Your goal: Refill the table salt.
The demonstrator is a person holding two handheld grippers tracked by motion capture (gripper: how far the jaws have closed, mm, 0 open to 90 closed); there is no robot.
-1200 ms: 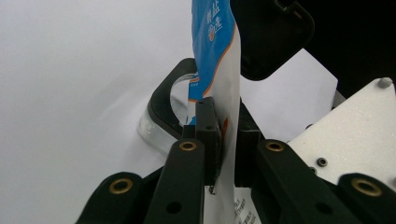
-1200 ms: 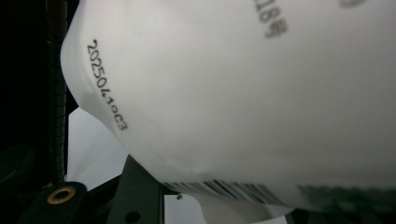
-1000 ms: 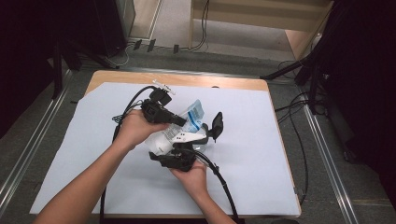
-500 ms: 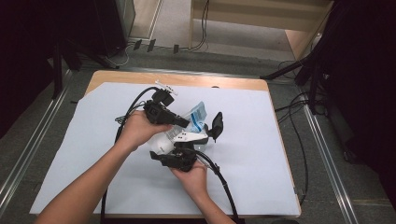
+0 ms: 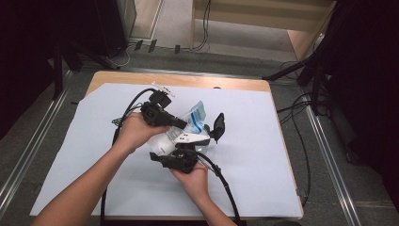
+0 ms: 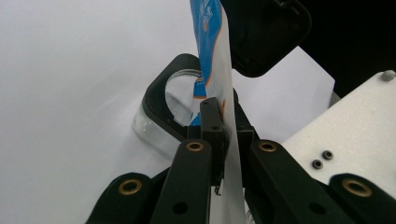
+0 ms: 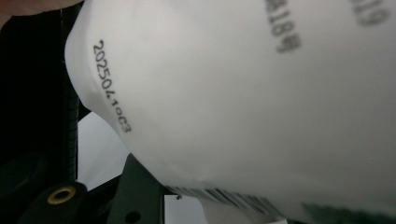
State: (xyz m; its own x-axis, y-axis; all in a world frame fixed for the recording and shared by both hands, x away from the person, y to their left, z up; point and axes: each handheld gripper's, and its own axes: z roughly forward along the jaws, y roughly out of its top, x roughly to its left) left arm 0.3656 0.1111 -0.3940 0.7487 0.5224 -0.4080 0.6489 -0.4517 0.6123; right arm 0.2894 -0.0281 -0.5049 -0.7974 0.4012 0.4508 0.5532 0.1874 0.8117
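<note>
In the right gripper view, the white pouch [image 7: 243, 102] carried a printed code in dark characters running down its left curve, reading about "202504 10C3", though the middle characters were hard to tell. Near the top right stood larger blurred digits, something like "8188" and "619", not sure. A barcode ran along its lower edge. In the left gripper view, blue and orange print on the pouch [image 6: 212, 56] was too small to read.

Pouch [image 5: 196, 116] above glass [image 6: 154, 128] (mid-table [image 5: 263, 155]), between both tools
</note>
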